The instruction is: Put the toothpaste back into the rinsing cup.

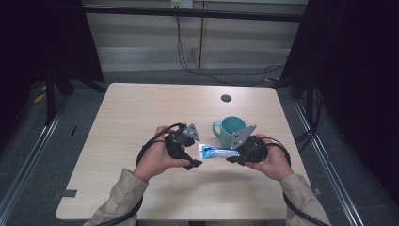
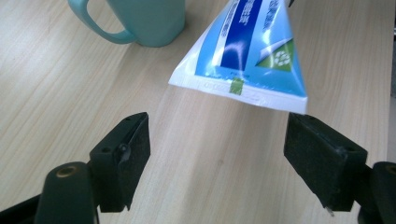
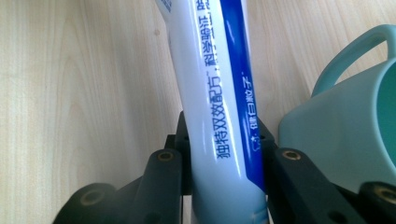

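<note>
Between your two grippers, above the table (image 1: 141,122), the toothpaste tube (image 1: 217,152) hangs clear of the wood, gripped near its cap end by your right gripper (image 1: 234,159), whose jaws are clamped tight on its rounded body. Your left gripper (image 1: 194,163) has its jaws spread wide; the tube's flat crimped tail sits just ahead of them and slightly above, touching neither pad.

The tube's long axis runs level from one gripper to the other. Its flat tail points at your left gripper and its cap end is buried in the right one, so the cap itself cannot be made out. In the left gripper view the tail (image 2: 243,60) fans out broad and tilts a little, one corner almost over the far jaw.

The weak point, as I judge it, is that single grip on a smooth, round, squashable body: squeeze harder and paste may be forced toward the cap; ease off and the tube could slide or droop at the tail. The cup (image 1: 230,129) stands just behind your right gripper, nearly touching the tube in the right gripper view (image 3: 345,121). A swing of that hand away from you could knock it over.
</note>
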Tool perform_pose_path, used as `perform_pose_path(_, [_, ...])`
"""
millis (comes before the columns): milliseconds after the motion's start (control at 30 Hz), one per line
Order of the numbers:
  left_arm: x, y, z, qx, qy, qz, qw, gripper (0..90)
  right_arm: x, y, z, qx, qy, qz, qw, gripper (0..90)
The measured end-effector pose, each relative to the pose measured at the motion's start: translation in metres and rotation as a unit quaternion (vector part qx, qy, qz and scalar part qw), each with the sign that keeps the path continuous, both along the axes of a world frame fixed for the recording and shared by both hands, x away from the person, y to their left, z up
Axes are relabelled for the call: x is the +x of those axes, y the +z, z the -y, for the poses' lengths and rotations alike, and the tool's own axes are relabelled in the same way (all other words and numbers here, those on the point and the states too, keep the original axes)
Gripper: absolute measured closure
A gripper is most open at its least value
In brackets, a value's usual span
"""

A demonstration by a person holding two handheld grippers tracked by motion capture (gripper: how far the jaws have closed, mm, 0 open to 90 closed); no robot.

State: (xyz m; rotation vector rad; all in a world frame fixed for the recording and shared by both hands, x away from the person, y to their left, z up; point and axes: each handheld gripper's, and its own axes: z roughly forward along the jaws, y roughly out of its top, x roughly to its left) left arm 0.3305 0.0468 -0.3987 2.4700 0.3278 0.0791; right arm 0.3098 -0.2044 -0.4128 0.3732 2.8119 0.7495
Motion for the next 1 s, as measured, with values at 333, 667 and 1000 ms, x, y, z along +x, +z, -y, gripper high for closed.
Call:
perform_pose_path(333, [0.000, -0.001, -0.002, -0.030, 0.014, -0.010, 0.9994, 24.7, 0.003, -0.002, 0.006, 0.078, -0.018, -0.017, 0.9967, 72.6])
perform_pose_path(667, [0.002, -0.003, -0.004, -0.049, 0.024, -0.009, 0.9985, 26.4, 0.005, 0.000, 0.011, 0.138, -0.037, -0.019, 0.9896, 72.5])
perform_pose_path(1000, [0.002, -0.003, -0.004, -0.060, 0.028, -0.014, 0.9977, 26.3, 0.005, 0.000, 0.010, 0.143, -0.044, -0.014, 0.9886, 72.5])
